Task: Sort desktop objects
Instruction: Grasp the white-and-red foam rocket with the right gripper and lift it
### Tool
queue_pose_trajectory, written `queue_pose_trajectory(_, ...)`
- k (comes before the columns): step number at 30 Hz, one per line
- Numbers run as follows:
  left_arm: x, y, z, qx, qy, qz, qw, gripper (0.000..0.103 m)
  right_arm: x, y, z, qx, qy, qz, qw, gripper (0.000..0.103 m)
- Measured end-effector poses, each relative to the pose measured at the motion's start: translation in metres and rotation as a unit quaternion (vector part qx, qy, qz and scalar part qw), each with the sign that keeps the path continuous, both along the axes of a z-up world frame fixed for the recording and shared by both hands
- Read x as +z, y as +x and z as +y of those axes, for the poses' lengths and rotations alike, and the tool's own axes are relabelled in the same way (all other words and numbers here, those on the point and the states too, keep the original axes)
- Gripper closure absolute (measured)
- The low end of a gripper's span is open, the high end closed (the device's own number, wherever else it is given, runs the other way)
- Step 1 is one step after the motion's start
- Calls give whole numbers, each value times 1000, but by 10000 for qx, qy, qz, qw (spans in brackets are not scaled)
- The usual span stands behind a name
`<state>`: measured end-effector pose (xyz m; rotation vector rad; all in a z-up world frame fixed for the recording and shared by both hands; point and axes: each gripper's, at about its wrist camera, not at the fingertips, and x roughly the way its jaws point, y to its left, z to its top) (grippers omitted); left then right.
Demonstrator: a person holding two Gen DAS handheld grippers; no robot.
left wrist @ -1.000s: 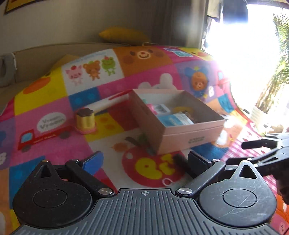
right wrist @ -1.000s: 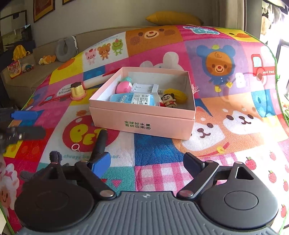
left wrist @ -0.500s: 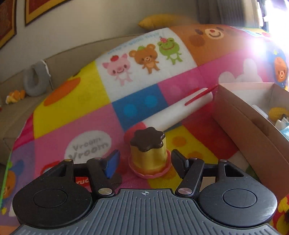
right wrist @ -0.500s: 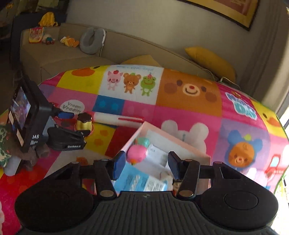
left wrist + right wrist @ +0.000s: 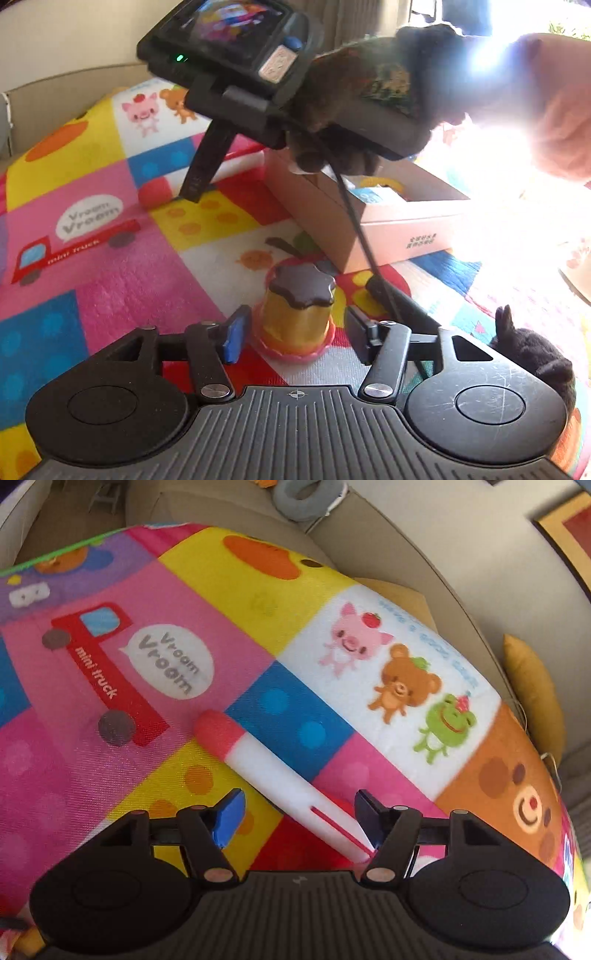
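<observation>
We had brought the left gripper (image 5: 293,334) from the spot in front of the pink box (image 5: 391,225) across to the pudding toy (image 5: 297,310). A second earlier that toy stood off to the left of the box; half a second earlier it sat between narrow jaws. By now it stood between jaws that had just been opening a little, with a visible gap on each side, so the pads were not pressing it. It rested on the play mat (image 5: 129,266), just in front of the box's near corner, and had not yet gone in.

Our right gripper (image 5: 299,821) had swung away from above the box and rolled over towards the big pen-shaped toy (image 5: 280,779), white with a red cap, which lay on the mat beside the box. Its jaws had also just been opening; they stood moderately wide, with the pen's pointed end running between them close to the right finger. Whether that finger touched the pen we could not tell.

We judged that both remaining loose objects were lined up for a grasp, neither yet secured.

The box stood open. Past the right hand (image 5: 332,107) and the glare, we could make out only a blue-and-white packet (image 5: 373,194) and something yellow inside.
</observation>
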<state>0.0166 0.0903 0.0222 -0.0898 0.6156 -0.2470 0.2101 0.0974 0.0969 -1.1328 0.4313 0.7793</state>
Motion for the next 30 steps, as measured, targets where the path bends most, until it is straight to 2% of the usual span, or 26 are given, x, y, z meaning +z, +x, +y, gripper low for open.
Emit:
queue_pose_trajectory(1,-3,0,-1,32,18,-20,10000,26,-8,-2,6,110,-88,-200,9997,38)
queue_pose_trajectory(4,-3,2,1,145,-129,-20,9998,20,-28,-4,19,481,-300,-705,9959,39)
queue_pose_trajectory(5,-4,3,2,199,-178,6,9996,19,-34,-5,21,600,-393,-790,9943,46)
queue_pose_trajectory(6,-4,4,4,221,-214,23,9995,19,-40,-6,23,691,-491,-809,9931,68)
queue_pose_trajectory(7,-4,5,5,217,-233,15,9995,18,-44,-7,24,698,-570,-826,9925,75)
queue_pose_trajectory(9,-5,7,5,193,-233,7,9995,16,-43,-13,22,663,-415,-1058,9913,77)
queue_pose_trajectory(11,-5,8,4,176,-242,25,9996,11,-25,-19,14,574,-29,-1093,9923,78)
queue_pose_trajectory(13,-4,7,5,260,-248,15,9994,9,8,-22,3,259,498,-731,9957,78)
queue_pose_trajectory(15,-3,5,8,344,-290,-21,9990,8,45,-26,-19,18,1052,-189,9943,79)
queue_pose_trajectory(18,-2,3,8,492,-207,-46,9986,7,90,-38,-62,-215,1682,524,9841,80)
queue_pose_trajectory(21,0,1,0,575,66,-56,9983,7,119,-60,-110,-303,2047,962,9736,81)
queue_pose_trajectory(23,2,-1,-3,637,147,-82,9978,7,134,-74,-141,-388,2221,1162,9673,81)
queue_pose_trajectory(25,1,-2,-5,667,-19,26,9978,7,142,-87,-176,-473,2302,1227,9642,82)
queue_pose_trajectory(30,1,-4,-18,690,-139,87,9975,6,124,-106,-235,-822,2010,1569,9634,83)
